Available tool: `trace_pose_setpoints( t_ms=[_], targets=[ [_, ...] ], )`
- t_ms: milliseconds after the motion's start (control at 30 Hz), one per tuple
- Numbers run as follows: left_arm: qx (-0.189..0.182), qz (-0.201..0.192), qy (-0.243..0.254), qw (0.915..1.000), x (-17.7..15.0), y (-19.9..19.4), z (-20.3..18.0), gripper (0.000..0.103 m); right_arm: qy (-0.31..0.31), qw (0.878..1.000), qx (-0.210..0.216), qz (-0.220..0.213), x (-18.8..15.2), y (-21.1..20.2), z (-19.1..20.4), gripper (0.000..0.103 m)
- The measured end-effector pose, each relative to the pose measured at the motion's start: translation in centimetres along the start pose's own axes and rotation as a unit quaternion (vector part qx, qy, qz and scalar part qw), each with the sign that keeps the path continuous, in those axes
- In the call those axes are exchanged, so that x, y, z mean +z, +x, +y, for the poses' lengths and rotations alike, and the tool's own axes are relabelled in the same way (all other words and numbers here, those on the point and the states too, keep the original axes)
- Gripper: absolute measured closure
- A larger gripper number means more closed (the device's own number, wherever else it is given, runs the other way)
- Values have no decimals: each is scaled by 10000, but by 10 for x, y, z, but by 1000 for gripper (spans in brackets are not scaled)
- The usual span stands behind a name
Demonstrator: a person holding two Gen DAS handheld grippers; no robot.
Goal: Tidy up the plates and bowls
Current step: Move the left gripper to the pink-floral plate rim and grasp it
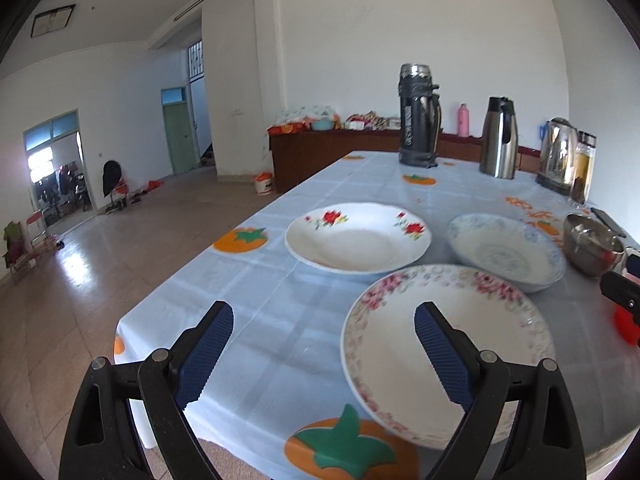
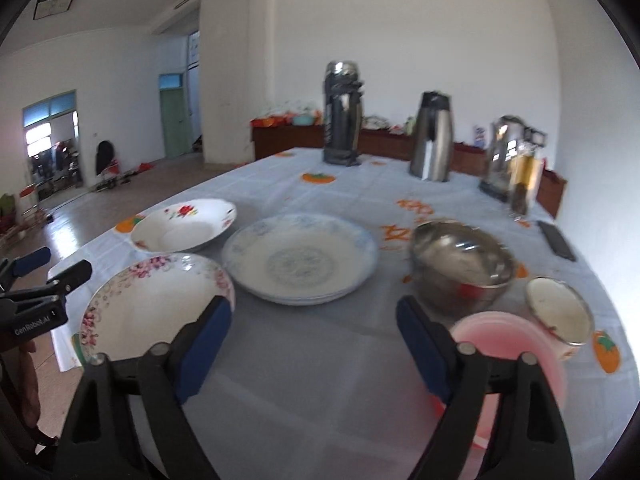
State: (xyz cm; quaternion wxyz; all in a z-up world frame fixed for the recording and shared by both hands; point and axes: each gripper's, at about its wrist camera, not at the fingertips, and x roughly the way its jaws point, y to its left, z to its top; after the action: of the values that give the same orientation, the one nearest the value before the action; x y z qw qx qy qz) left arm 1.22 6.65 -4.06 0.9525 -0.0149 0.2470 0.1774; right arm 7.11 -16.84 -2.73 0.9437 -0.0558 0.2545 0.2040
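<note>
1. Left wrist view: left gripper (image 1: 324, 330) spread wide, grasping nothing; round pink-flowered white plate (image 1: 460, 344) under its right finger.
2. Right gripper (image 2: 314, 326) released, empty; blue-patterned white plate (image 2: 300, 258) just ahead, steel bowl (image 2: 462, 266) ahead-right.

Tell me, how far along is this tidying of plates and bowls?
Barely begun. Nothing looks stacked: the pink-flowered plate, red-flowered plate and blue plate lie separately, as do the steel bowl, small bowl and pink bowl. Nothing is in hand: the left claw and right claw are both open and empty. All the gathering is left.
</note>
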Motion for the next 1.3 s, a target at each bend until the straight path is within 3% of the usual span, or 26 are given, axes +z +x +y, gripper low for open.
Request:
trace_pose_setpoints(
  t_ms=[167, 200, 300, 467, 633, 700, 767, 833, 1133, 1300],
  targets=[
    [-134, 214, -75, 9997, -6, 10, 5, 10, -86, 9962, 613, 608, 2, 40, 13, 55],
    [-174, 253, -50, 9995, -7, 13, 4, 14, -90, 9950, 705, 707, 1, 45, 16, 61],
    [-272, 452, 10, 9986, -10, 21, -1, 30, -145, 9914, 877, 956, -1, 59, 21, 66],
    [-330, 599, -39, 9977, -13, 29, -1, 32, -263, 9878, 1113, 1054, 1, 68, 31, 68],
    [-482, 796, -47, 9957, -15, 40, -3, 61, -390, 9838, 1245, 1226, -4, 77, 39, 80],
    [-482, 879, -51, 9950, -17, 44, -3, 70, -446, 9830, 1256, 1259, -6, 81, 41, 85],
    [-493, 854, -34, 9951, -18, 45, -4, 72, -411, 9825, 1320, 1246, -7, 81, 42, 88],
    [-526, 803, 57, 9954, -19, 44, -8, 83, -436, 9829, 1299, 1227, -8, 81, 43, 88],
    [-358, 520, 151, 9979, -23, 40, -12, 83, -759, 9863, 1006, 1063, -9, 76, 53, 88],
    [-335, 482, 160, 9981, -23, 40, -13, 84, -674, 9873, 1049, 987, -8, 74, 50, 88]
  ],
)
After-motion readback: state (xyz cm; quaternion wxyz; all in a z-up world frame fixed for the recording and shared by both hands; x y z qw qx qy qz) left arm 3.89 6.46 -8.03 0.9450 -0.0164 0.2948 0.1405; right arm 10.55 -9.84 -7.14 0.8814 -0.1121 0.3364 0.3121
